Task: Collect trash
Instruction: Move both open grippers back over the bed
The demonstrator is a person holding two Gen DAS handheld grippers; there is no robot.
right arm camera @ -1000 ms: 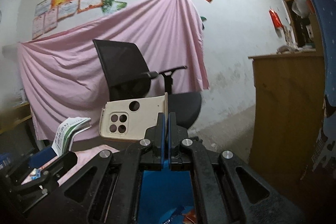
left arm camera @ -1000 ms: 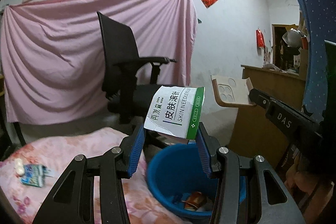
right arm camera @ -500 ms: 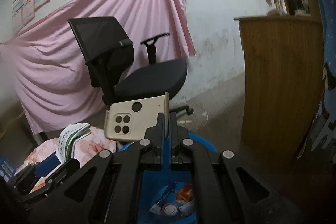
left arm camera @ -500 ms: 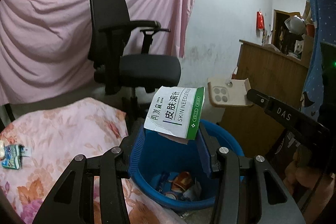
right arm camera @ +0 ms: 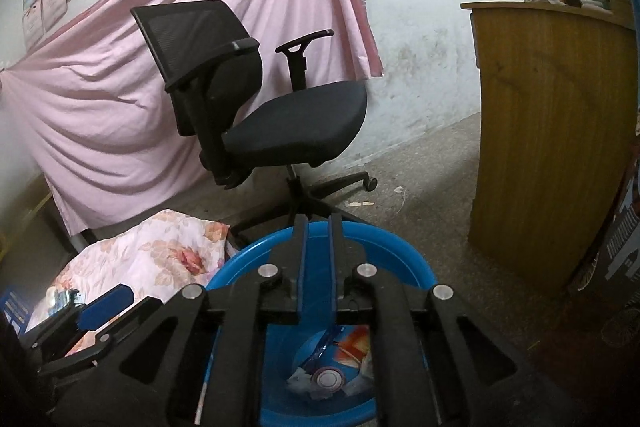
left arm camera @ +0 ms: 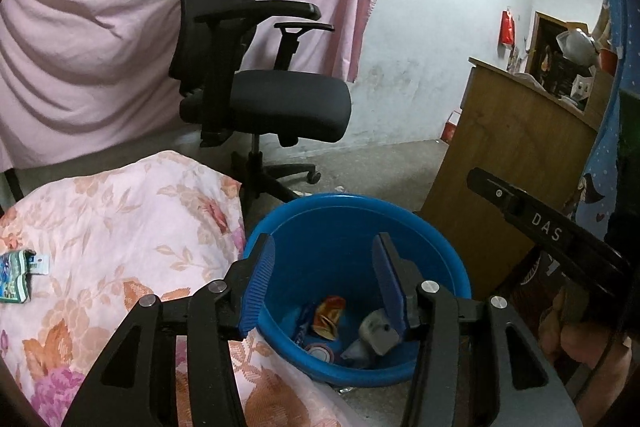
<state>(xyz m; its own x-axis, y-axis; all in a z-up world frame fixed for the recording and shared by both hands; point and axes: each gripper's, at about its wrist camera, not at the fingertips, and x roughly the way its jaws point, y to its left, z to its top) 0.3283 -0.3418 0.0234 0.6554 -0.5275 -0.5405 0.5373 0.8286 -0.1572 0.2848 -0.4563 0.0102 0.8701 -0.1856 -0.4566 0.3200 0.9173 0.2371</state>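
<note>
A blue plastic basin (left arm camera: 440, 259) sits on the floor beside the bed and holds several pieces of trash (left arm camera: 330, 319), among them a grey-beige piece (left arm camera: 376, 337). My left gripper (left arm camera: 322, 247) is open and empty above the basin. My right gripper (right arm camera: 316, 227) is slightly open and empty, also above the basin (right arm camera: 408, 263), with trash (right arm camera: 328, 377) showing below it. The right gripper's arm shows at the right of the left wrist view (left arm camera: 540, 227). A blue-and-white wrapper (left arm camera: 14, 277) lies on the floral bedcover (left arm camera: 120, 227) at the far left.
A black office chair (left arm camera: 260, 99) stands just behind the basin. A wooden cabinet (left arm camera: 512, 155) stands at the right. A pink sheet (left arm camera: 100, 47) hangs on the back wall. The floor is bare concrete (right arm camera: 432, 187).
The left gripper has let go of the white-and-green packet and the right has let go of the beige phone case; both are gone from the jaws. Both views have tilted down toward the basin.
</note>
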